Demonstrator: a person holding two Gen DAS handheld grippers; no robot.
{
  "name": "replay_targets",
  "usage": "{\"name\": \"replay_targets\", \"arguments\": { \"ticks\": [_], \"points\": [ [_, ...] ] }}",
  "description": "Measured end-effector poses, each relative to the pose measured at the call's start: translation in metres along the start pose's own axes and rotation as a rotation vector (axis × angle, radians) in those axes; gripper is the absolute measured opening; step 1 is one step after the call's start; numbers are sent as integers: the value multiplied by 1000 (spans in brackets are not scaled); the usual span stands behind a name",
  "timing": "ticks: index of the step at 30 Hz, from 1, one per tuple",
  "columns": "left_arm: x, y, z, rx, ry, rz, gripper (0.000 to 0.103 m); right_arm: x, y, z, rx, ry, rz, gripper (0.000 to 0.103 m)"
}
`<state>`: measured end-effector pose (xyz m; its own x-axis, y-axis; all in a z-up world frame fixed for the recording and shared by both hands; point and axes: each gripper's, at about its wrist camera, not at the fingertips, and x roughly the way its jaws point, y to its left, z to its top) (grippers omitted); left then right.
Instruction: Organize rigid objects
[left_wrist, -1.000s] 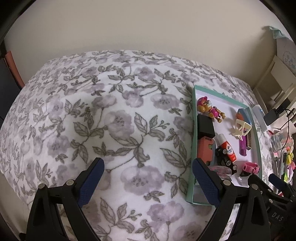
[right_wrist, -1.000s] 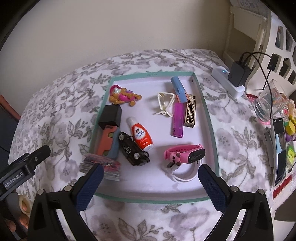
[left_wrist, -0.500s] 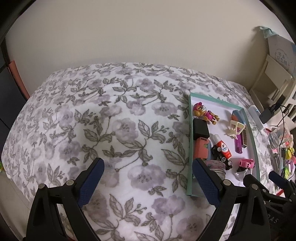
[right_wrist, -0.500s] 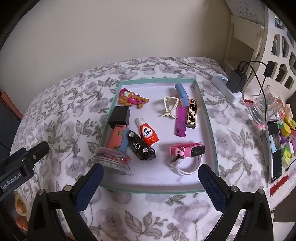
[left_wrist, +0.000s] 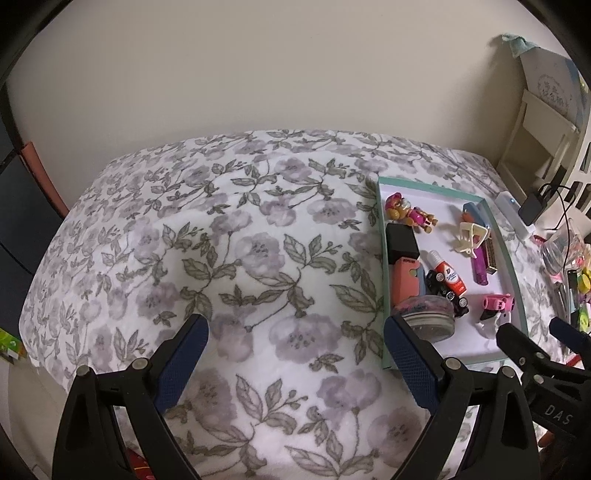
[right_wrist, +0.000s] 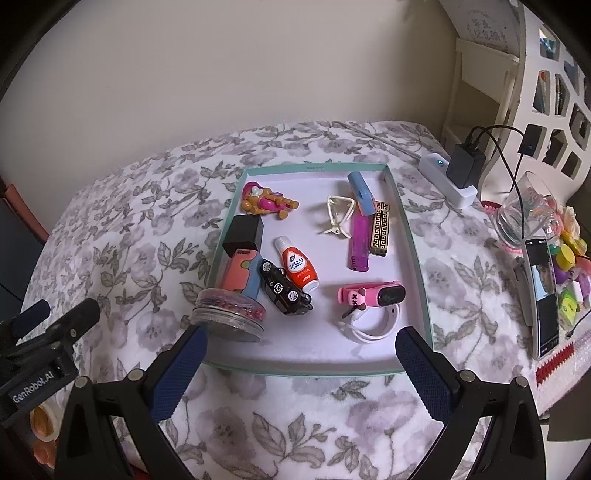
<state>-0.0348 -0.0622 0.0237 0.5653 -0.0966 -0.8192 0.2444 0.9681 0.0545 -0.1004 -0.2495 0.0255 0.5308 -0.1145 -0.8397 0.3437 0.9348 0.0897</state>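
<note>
A teal-rimmed tray (right_wrist: 415, 258) lies on the floral table cover. In it are a pink toy pup (right_wrist: 264, 199), a black box (right_wrist: 243, 233), a salmon case (right_wrist: 239, 274), a red bottle (right_wrist: 297, 264), a black toy car (right_wrist: 282, 291), a round clear tin (right_wrist: 229, 314), a cream hair clip (right_wrist: 338, 216), a purple lighter (right_wrist: 358, 240) and a pink watch (right_wrist: 371, 295). My right gripper (right_wrist: 301, 360) is open and empty just before the tray's near edge. My left gripper (left_wrist: 295, 350) is open and empty over bare cloth, left of the tray (left_wrist: 382, 258).
A power strip with charger (right_wrist: 454, 173), a glass (right_wrist: 524, 210), a phone (right_wrist: 543, 295) and small colourful items (right_wrist: 569, 258) crowd the table's right side. A white shelf (right_wrist: 480, 74) stands behind. The table edge falls off at left (left_wrist: 40, 321).
Both grippers have drawn back and up from the tray, so the tray and table look smaller. Nothing in the tray has moved. Both stay open.
</note>
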Motion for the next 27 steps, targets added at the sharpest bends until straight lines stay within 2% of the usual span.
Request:
{"name": "replay_targets", "arguments": {
  "ticks": [12, 27],
  "points": [
    [-3, 13, -6, -49, 16, -10, 96, -8, 2, -5, -6, -14, -1, 103],
    [-6, 12, -9, -36, 8, -6, 96, -14, 4, -11, -9, -20, 5, 103]
  ]
}}
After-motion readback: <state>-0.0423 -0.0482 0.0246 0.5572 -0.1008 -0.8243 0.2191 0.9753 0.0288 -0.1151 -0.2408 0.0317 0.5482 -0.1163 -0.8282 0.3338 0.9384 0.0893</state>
